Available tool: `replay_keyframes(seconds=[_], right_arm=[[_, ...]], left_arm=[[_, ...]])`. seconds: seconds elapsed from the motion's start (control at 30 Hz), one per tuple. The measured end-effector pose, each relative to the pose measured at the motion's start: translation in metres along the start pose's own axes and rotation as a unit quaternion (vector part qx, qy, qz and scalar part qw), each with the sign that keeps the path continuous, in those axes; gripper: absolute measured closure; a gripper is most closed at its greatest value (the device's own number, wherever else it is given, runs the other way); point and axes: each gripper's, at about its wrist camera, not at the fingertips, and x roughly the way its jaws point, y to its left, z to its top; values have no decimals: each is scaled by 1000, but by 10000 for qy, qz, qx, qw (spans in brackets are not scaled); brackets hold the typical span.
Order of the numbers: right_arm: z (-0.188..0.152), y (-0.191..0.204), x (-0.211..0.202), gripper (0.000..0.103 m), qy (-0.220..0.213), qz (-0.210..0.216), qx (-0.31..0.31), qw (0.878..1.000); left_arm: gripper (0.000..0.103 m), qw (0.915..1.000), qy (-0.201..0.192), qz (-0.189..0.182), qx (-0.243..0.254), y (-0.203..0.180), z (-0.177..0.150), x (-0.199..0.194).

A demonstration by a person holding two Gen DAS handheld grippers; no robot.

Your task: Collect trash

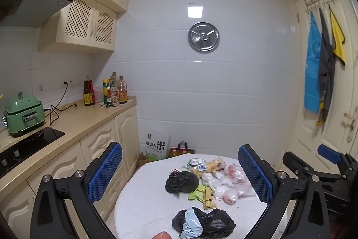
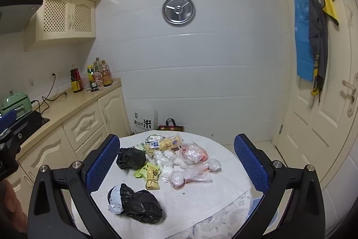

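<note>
The left tongs (image 1: 180, 174) stand wide open with nothing between the blue pads, held above the near edge of the round white-covered counter (image 1: 143, 198). The right tongs (image 2: 174, 162) are likewise spread wide and empty, hovering over the same counter (image 2: 226, 189) from its near side.

Closest to the near edge lies a crumpled black bag with a pale blue scrap (image 1: 202, 225) (image 2: 134, 204) tucked against it. Toward the middle sits a second, smaller black bag (image 1: 181, 181) (image 2: 131, 158), and just beside it a yellow-green wrapper (image 1: 202, 195) (image 2: 148, 173). To the right of these, clear plastic bags with pinkish contents (image 1: 233, 183) (image 2: 192, 162) are bunched together, touching one another. At the far edge rest yellow snack packets (image 1: 210, 166) (image 2: 165, 142).

Beyond the counter, a rice sack (image 1: 156, 146) (image 2: 143, 121) leans against the tiled wall on the floor.
</note>
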Motion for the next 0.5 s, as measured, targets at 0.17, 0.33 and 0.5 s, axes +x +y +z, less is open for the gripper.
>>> replay_keyframes(seconds=[0.17, 0.33, 0.5], right_arm=[[-1, -2, 6, 0, 43, 81, 38, 10000], [-3, -8, 14, 0, 122, 95, 50, 9999], [-2, -10, 16, 0, 85, 97, 9, 9999]], left_arm=[[1, 9999, 118, 67, -20, -4, -1, 5], [1, 9996, 240, 49, -113, -9, -5, 15], [1, 9997, 197, 83, -137, -10, -2, 15]])
